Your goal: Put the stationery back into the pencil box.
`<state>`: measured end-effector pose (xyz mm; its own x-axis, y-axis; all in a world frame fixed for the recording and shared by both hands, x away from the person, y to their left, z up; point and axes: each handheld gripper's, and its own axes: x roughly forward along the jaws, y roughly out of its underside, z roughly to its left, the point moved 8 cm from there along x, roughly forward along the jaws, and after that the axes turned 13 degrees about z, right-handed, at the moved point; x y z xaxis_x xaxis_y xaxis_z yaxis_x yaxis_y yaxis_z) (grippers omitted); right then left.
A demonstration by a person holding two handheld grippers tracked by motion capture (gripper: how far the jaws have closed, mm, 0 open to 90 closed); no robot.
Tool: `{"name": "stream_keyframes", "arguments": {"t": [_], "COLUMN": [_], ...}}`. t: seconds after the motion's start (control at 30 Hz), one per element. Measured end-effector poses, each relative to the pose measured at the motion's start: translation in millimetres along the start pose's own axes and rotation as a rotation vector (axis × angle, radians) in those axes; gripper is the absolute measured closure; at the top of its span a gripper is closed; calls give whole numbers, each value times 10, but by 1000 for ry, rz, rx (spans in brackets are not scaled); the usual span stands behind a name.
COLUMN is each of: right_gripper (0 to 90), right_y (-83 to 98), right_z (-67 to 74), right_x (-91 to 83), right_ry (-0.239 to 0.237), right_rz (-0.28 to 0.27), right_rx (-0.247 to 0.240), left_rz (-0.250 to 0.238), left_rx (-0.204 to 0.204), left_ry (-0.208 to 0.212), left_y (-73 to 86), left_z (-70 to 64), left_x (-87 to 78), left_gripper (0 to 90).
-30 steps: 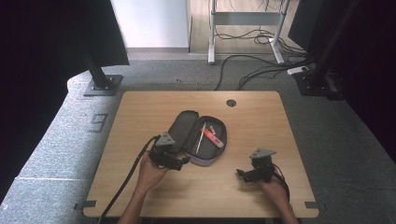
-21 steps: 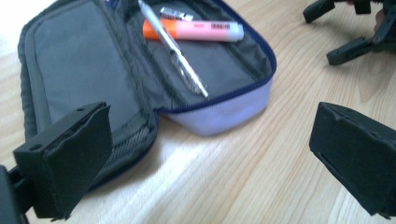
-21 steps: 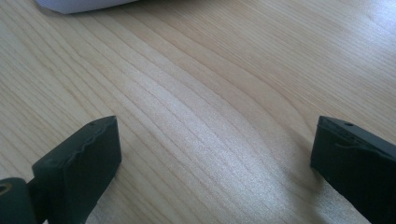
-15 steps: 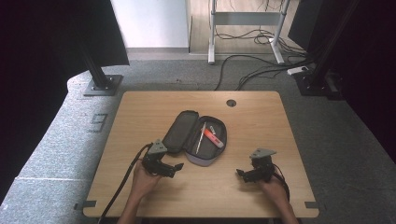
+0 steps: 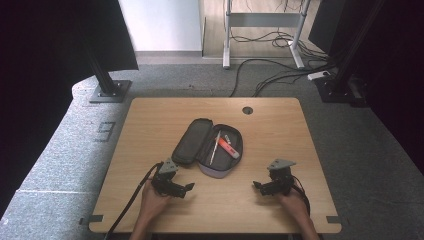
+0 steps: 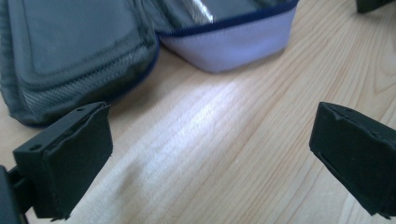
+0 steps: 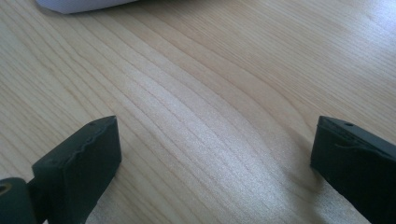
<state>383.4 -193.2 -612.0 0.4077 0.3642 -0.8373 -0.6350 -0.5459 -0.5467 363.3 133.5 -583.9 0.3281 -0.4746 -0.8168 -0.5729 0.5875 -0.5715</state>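
**Two open grippers, one open pencil case between and beyond them**

Broad wooden table [image 5: 150,120], bare but for the case at its middle. Grey pencil case [image 5: 207,147] lying unzipped, flap folded out toward the left, tray part toward the right; long axis slanting from near-left to far-right across the table. Inside the tray, a red-orange marker [image 5: 227,147] and a slim silvery pen [image 5: 214,147], both roughly along that same slant.

Left gripper [image 5: 186,187] resting low near the front edge, jaws spread wide, nothing between them. From it, case just ahead and slightly to the right: in the left gripper view, grey mesh flap [image 6: 70,56] close above the left jaw, pale lilac tray wall [image 6: 233,42] a little farther on. Clearly the nearer of the two.

Right gripper [image 5: 257,186] likewise released and empty, jaws wide over bare wood [image 7: 210,116]; case off to its left and ahead, with a corner of the lilac wall [image 7: 79,4] at the top edge of the right gripper view.

Likely next: a short forward reach by the left gripper to the flap or tray rim, approached across the slant rather than along it.
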Motion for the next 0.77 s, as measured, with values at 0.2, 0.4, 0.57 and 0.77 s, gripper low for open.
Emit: {"name": "stream_keyframes", "arguments": {"t": [0.2,0.4,0.57,0.77], "right_gripper": [13,13,12,12], "right_y": [0,-1,-1,1], "right_z": [0,0,0,0], "right_x": [0,0,0,0], "right_ry": [0,0,0,0], "right_rz": [0,0,0,0], "right_rx": [0,0,0,0], "left_rz": [45,112,119,119], "left_rx": [8,33,21,14], "left_ry": [-16,-59,-72,-74], "left_y": [106,188,193,193], "left_z": [-25,-50,-34,-28], "left_x": [94,179,182,182], "left_gripper": [0,0,0,0]}}
